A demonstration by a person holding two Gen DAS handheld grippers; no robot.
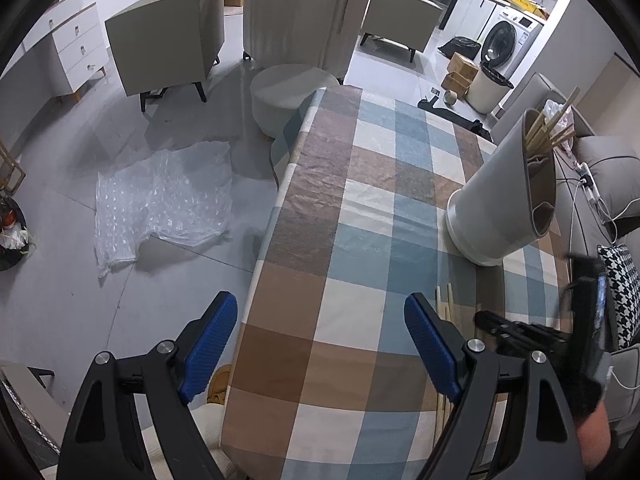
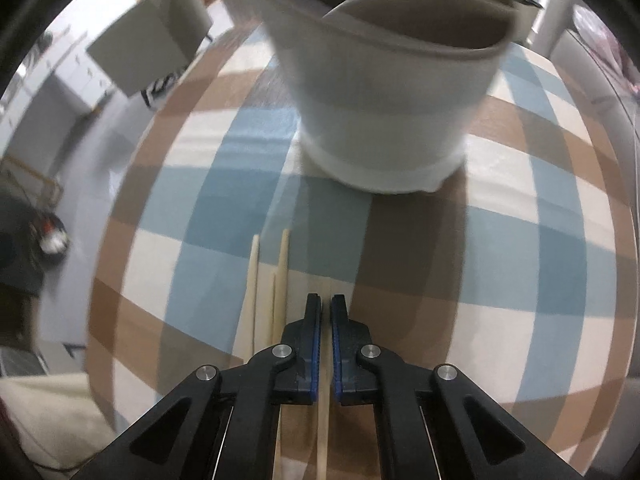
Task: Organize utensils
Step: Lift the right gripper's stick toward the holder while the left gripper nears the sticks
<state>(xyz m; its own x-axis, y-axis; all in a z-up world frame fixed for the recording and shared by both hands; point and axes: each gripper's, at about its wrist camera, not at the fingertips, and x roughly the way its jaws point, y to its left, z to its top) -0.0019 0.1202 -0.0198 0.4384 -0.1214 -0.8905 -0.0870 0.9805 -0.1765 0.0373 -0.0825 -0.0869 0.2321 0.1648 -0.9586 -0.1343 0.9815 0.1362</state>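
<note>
A white utensil holder point(image 1: 500, 200) stands on the checked tablecloth point(image 1: 360, 208) at the right, with several wooden chopsticks point(image 1: 548, 128) sticking out of it. In the right wrist view the holder point(image 2: 384, 112) is just beyond my right gripper point(image 2: 326, 300). That gripper's jaws are shut on a thin chopstick point(image 2: 322, 432) that runs between the pads. Two more loose chopsticks point(image 2: 253, 280) lie on the cloth to its left. My left gripper point(image 1: 320, 300) hangs open over the table's near left part, holding nothing. The right gripper point(image 1: 482, 317) shows blurred beside it, over the loose chopsticks point(image 1: 450, 304).
The table's left edge point(image 1: 276, 208) drops to a grey floor with a bubble-wrap sheet point(image 1: 168, 196). Beyond stand a round stool point(image 1: 288, 88) and an armchair point(image 1: 168, 36). A sofa with cushions point(image 1: 612, 168) and a houndstooth pillow point(image 1: 624, 280) borders the right side.
</note>
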